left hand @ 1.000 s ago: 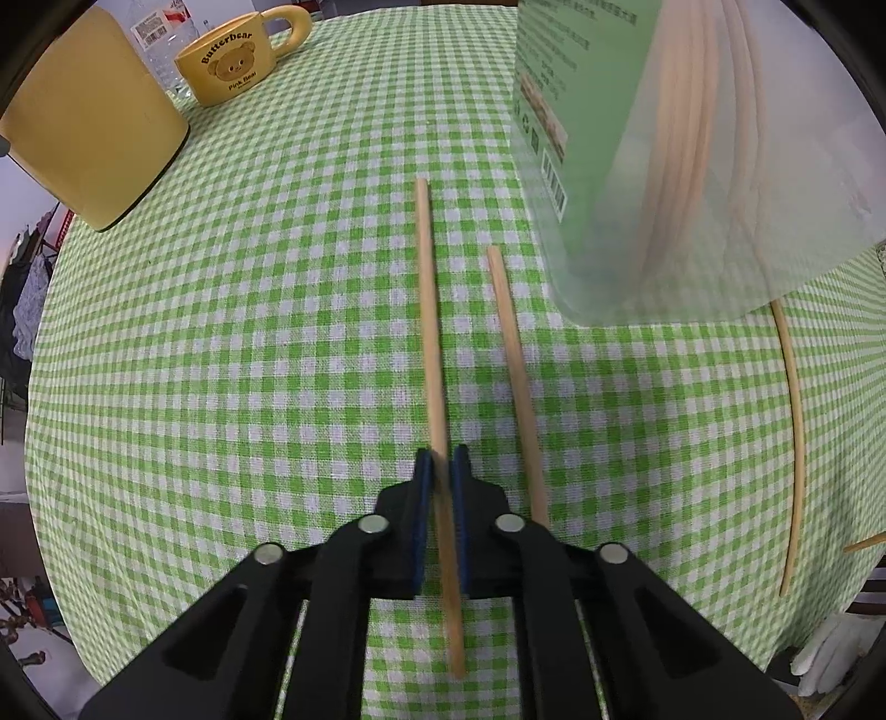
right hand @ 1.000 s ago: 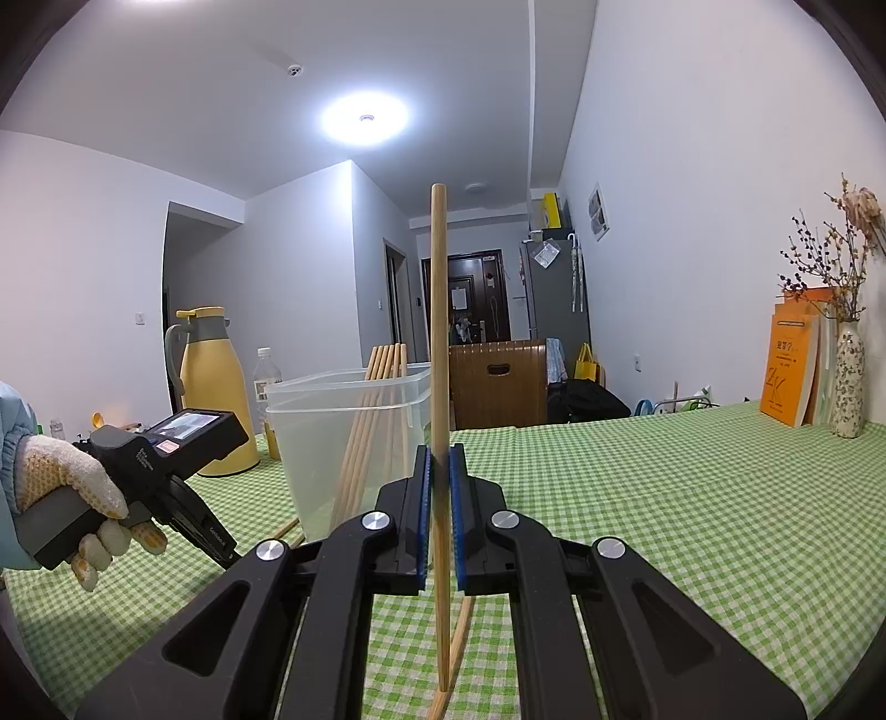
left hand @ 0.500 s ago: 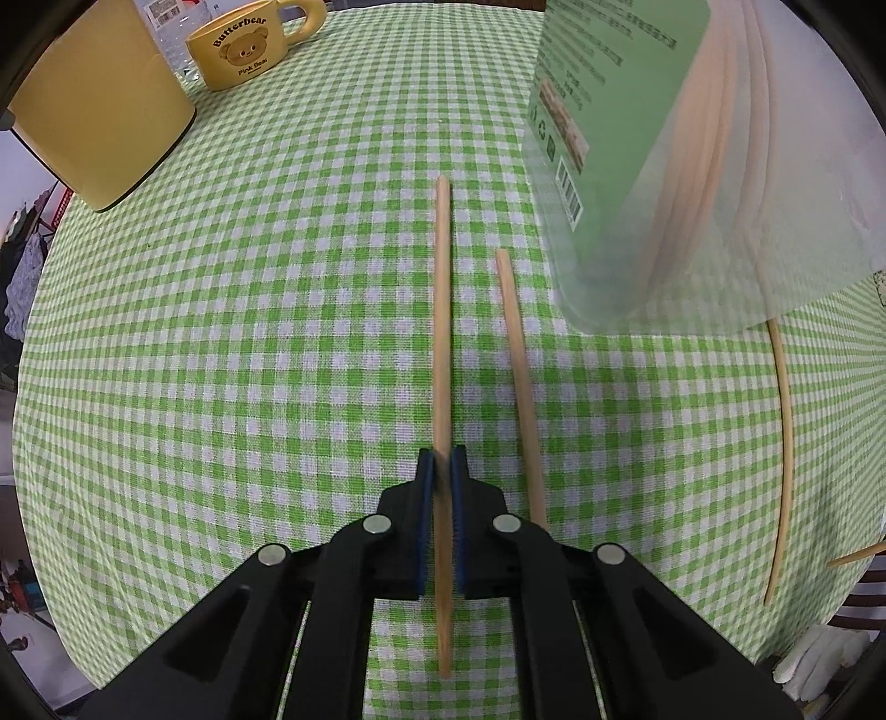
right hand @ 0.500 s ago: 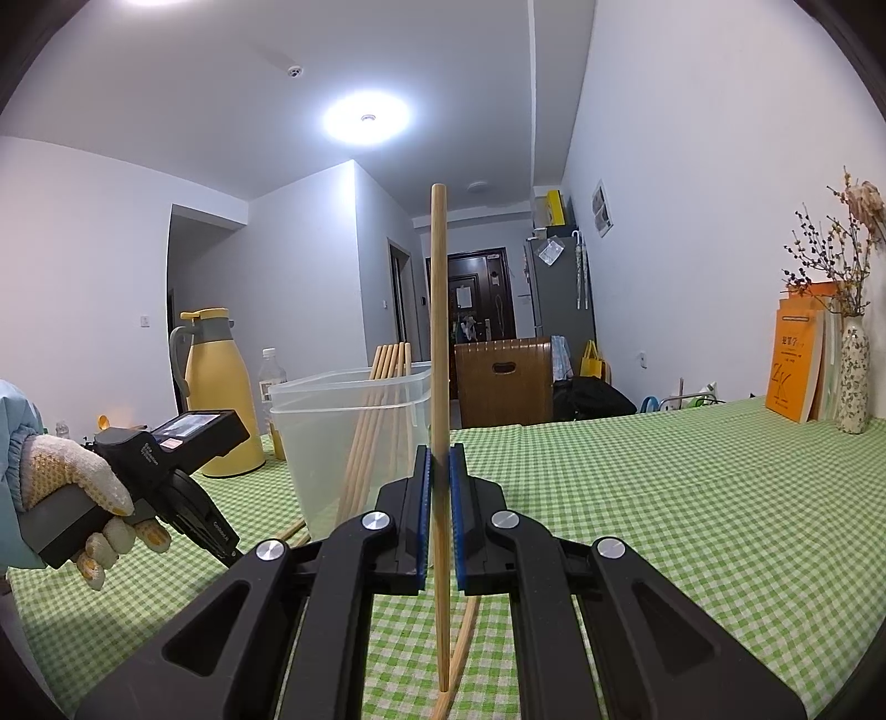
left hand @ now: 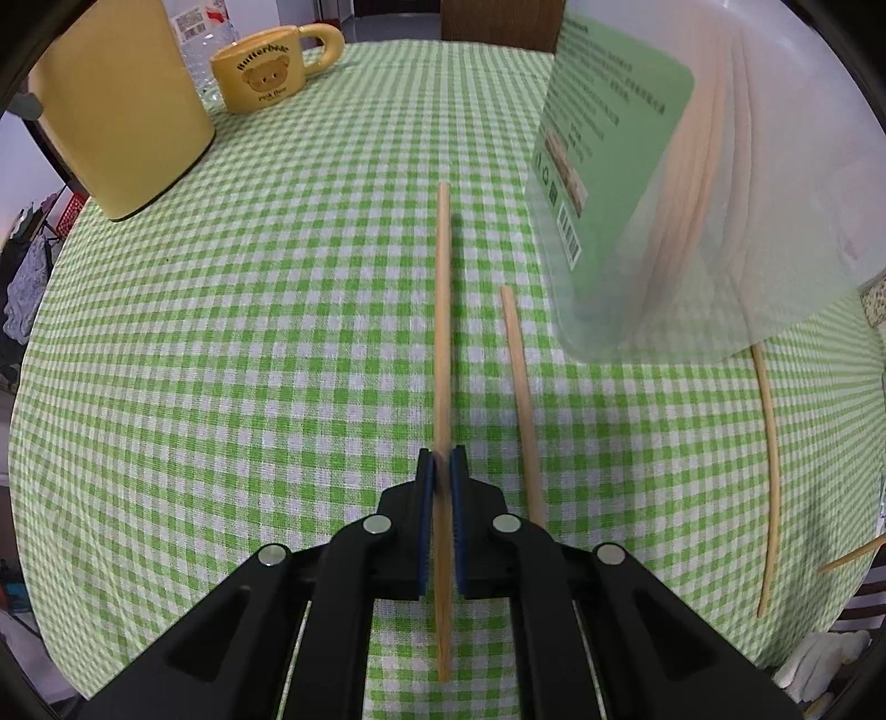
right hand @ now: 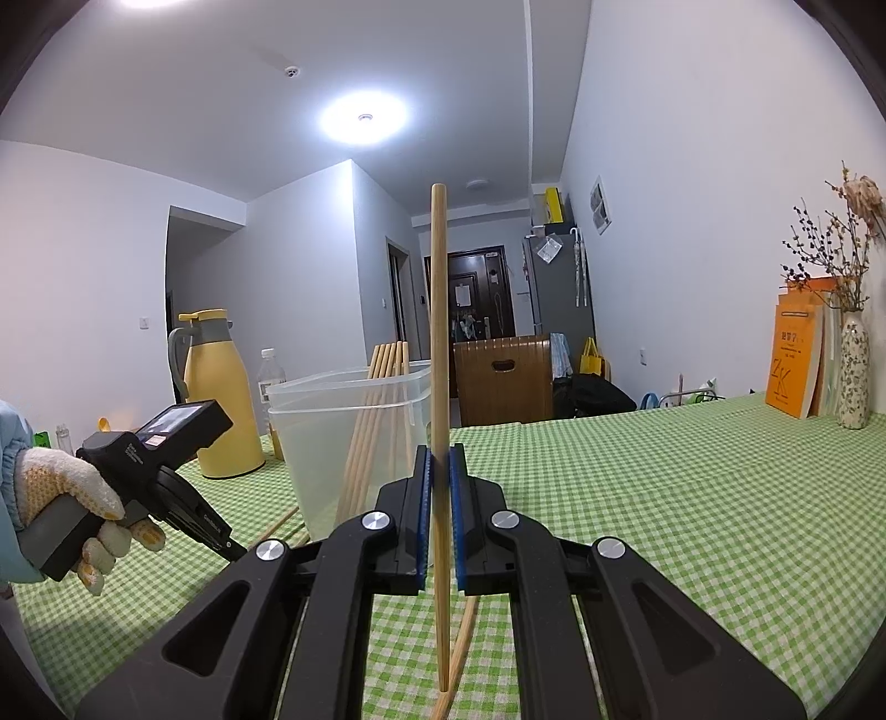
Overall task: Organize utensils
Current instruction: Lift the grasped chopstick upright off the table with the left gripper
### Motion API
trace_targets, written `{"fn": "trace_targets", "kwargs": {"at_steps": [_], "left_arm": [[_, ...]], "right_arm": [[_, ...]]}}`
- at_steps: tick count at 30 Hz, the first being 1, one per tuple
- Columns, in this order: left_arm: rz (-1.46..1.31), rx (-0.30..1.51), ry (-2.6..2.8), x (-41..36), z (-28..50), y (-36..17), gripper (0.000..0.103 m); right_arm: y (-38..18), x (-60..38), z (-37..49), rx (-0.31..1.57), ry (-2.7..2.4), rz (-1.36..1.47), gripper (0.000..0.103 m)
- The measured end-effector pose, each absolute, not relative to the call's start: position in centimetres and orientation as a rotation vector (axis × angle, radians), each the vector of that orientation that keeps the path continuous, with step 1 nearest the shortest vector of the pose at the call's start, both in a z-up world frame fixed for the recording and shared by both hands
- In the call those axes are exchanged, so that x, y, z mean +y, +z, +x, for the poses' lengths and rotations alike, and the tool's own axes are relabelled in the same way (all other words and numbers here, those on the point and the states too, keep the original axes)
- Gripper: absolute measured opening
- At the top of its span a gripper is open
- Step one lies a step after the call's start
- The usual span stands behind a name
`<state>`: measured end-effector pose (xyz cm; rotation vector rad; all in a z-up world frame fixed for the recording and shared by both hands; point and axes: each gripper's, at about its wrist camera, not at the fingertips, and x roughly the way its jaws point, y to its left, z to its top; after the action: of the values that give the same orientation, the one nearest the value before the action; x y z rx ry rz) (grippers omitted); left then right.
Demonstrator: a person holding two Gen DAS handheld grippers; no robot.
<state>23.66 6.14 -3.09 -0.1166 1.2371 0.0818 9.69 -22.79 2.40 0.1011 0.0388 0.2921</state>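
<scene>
lifted since a second ago, my left gripper (left hand: 441, 462) jaws clamp one chopstick (left hand: 442, 310) level above the table (left hand: 249, 332), while my right gripper (right hand: 441, 462) jaws clamp another chopstick (right hand: 437, 310) upright for dropping into the clear bin (right hand: 332, 443).

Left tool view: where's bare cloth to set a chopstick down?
Bare cloth lies between the yellow jug and the held chopstick. Crowded to its right: a loose chopstick alongside, the clear container, and another chopstick beyond.

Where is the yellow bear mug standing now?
In the left wrist view, the yellow bear mug stands at the far left of the table, beside the yellow jug and a plastic bottle.
</scene>
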Motion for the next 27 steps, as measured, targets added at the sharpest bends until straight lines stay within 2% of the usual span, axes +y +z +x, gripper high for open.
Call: {"fn": "trace_targets", "kwargs": {"at_steps": [11, 27], "left_arm": [[-0.211, 0.943, 0.107, 7.4, 19.0, 0.9, 0.004], [-0.197, 0.538, 0.097, 4.9, 12.1, 7.3, 0.004]], "right_arm": [[2.4, -23.0, 9.8, 0.049, 0.297, 0.113, 0.007], [2.4, -22.4, 10.3, 0.075, 0.291, 0.076, 0.007]]}}
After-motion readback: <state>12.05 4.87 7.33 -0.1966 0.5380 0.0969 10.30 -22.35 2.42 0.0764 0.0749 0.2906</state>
